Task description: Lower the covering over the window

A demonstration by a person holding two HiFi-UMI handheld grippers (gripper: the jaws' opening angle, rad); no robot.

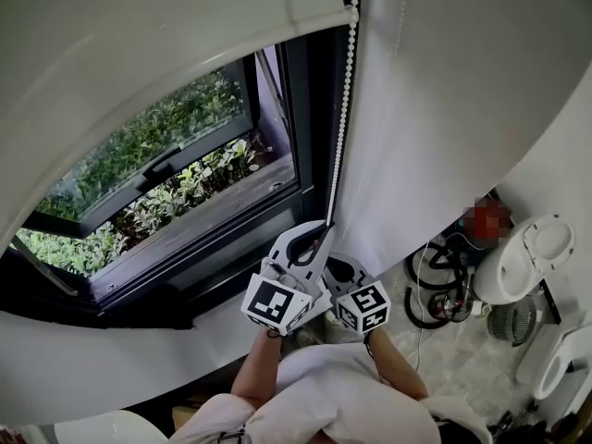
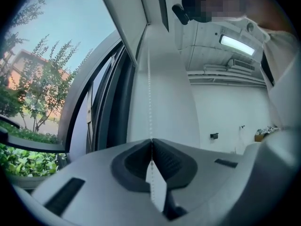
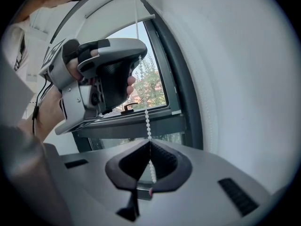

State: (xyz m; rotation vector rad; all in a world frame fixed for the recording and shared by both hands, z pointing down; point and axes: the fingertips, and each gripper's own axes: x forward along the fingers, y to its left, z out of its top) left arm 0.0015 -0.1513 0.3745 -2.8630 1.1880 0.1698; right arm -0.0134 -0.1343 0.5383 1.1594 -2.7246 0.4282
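Left gripper [image 2: 151, 141]: jaws shut tight on the bead chain [image 2: 149, 88], which runs straight up from the pads.
Right gripper [image 3: 149, 143]: jaws pinched on the same chain, just below the left gripper.
Blind [image 1: 139, 44]: white, hanging over the upper part of the window [image 1: 301, 118]; the lower glass is uncovered, with shrubs [image 1: 176, 188] outside.
Hidden: in the head view the right gripper's tips sit behind the left gripper. The chain's top is cut off at the frame edge and its lower end is lost behind both grippers.
Unclear: floor clutter [image 1: 462, 285] is too small to name.
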